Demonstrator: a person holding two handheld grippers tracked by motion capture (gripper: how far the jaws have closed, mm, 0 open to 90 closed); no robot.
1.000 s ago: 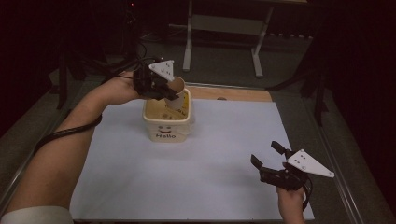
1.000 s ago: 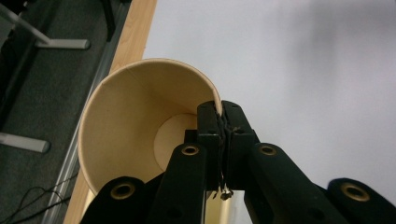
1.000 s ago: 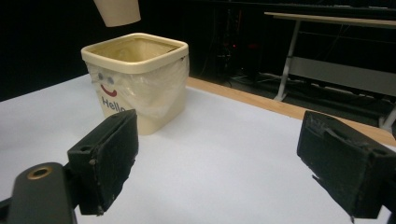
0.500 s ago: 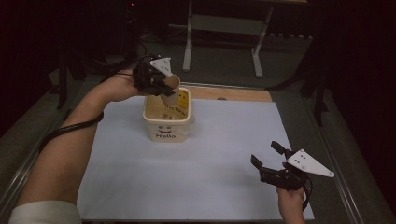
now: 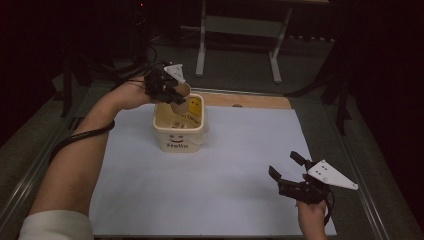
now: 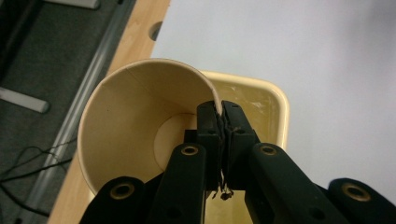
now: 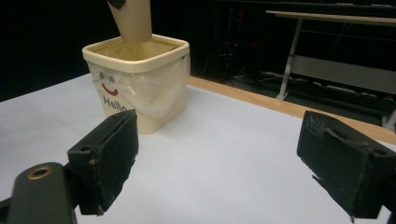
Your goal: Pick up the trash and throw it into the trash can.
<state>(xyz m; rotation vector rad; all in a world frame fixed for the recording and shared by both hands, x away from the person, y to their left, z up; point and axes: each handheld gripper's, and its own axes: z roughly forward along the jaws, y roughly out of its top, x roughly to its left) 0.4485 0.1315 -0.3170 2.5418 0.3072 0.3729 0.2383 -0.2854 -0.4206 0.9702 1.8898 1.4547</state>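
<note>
**A:** What did you have nearest you at that moment?

**B:** My right gripper (image 5: 288,171), low over the white sheet (image 5: 240,165) at the near right corner. Its jaws stood wide apart with nothing between them.

**A:** And farther out?

**B:** The cream bin (image 5: 179,135) with "Hello" and a smiley on its side, standing on the sheet near the far edge. A thin clear liner hung around it, and a yellow sticker showed on its inner back wall.

**A:** The cup?

**B:** The paper cup (image 6: 140,126) was in my left gripper (image 5: 172,96), just above the bin's far left corner. The jaws were closed on the cup's wall at the rim, one pad inside, one outside. From the right gripper view the cup (image 7: 133,21) pointed bottom down, tilted, its lower end at or just inside the bin's mouth.

**A:** How would you have finished it well?

**B:** I judged the cup needed to go lower and more toward the bin's middle before I let go, so it wouldn't catch the rim or snag the liner. The thin wall could crumple, so I'd have moved slowly.
</note>
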